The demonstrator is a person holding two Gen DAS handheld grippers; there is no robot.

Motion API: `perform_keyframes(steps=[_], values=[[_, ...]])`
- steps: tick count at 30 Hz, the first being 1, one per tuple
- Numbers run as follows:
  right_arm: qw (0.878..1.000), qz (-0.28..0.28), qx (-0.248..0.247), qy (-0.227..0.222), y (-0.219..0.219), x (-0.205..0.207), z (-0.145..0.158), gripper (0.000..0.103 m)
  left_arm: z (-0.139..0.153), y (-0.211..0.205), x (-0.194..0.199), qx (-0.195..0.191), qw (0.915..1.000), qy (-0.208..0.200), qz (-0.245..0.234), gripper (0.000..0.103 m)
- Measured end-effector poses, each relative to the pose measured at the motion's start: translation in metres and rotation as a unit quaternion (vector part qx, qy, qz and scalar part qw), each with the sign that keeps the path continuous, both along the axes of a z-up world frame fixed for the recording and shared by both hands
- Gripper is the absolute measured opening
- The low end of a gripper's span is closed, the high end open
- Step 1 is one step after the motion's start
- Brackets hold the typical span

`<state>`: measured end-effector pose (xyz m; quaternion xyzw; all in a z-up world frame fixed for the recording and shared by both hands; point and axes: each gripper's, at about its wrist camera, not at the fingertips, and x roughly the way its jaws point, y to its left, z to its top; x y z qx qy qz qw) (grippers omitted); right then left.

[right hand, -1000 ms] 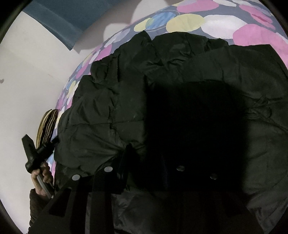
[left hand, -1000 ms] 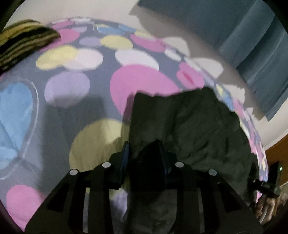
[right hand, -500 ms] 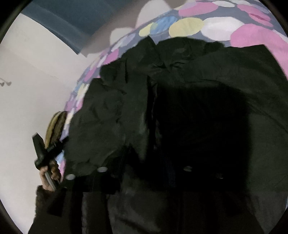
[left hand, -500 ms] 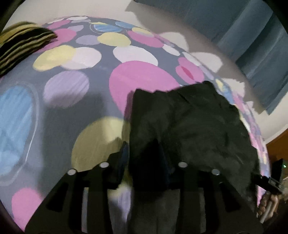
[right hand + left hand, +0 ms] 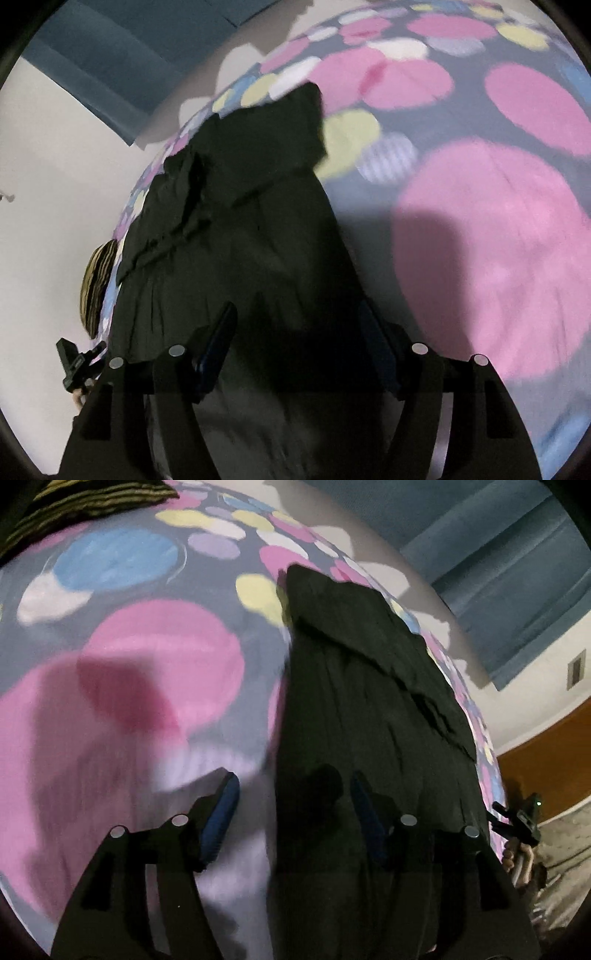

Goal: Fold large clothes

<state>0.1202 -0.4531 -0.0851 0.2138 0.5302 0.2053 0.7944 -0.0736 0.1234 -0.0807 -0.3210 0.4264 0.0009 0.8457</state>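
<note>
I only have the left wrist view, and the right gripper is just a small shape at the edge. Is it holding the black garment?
Observer: No. In the right wrist view the right gripper has just been opening. Its jaws stand apart over the black garment, and the pads are not pinching it.
Operator: What is on that gripper's outer side?
Observer: The bedspread. A big pink circle starts right beside the garment's edge, by the right-hand finger.

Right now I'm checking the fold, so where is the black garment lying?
The black garment lies flat on the spotted bedspread, right of centre in the left wrist view and left of centre in the right wrist view, near the bed edge facing the blue curtain.
</note>
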Motion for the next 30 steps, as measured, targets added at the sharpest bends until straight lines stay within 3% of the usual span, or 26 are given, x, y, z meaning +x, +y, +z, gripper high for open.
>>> perform_keyframes(steps=[7,13,17,21,25,26,30], values=[[0.998,0.046,0.024,0.019,-0.004,-0.043,-0.011,0.069,-0.004,-0.027,-0.037,-0.060,0.9976,-0.003,-0.033,0.062],[0.996,0.071,0.053,0.023,-0.004,-0.058,-0.015,0.069,-0.006,-0.052,-0.054,-0.066,0.9961,-0.002,-0.059,0.062],[0.994,0.068,0.086,0.031,-0.007,-0.060,-0.020,0.069,-0.008,-0.057,-0.058,-0.065,0.9965,-0.008,-0.052,0.061],[0.992,0.074,0.094,0.031,-0.007,-0.063,-0.021,0.067,-0.009,-0.063,-0.056,-0.069,0.9959,0.001,-0.060,0.048],[0.993,0.067,0.092,0.032,-0.011,-0.065,-0.023,0.053,-0.007,-0.066,-0.054,-0.054,0.9965,-0.001,-0.063,0.048],[0.993,0.065,0.094,0.036,-0.013,-0.065,-0.025,0.046,-0.007,-0.066,-0.054,-0.056,0.9964,-0.001,-0.064,0.048],[0.993,0.075,0.087,0.042,-0.012,-0.069,-0.027,0.031,-0.007,-0.068,-0.055,-0.049,0.9967,0.000,-0.064,0.026]])
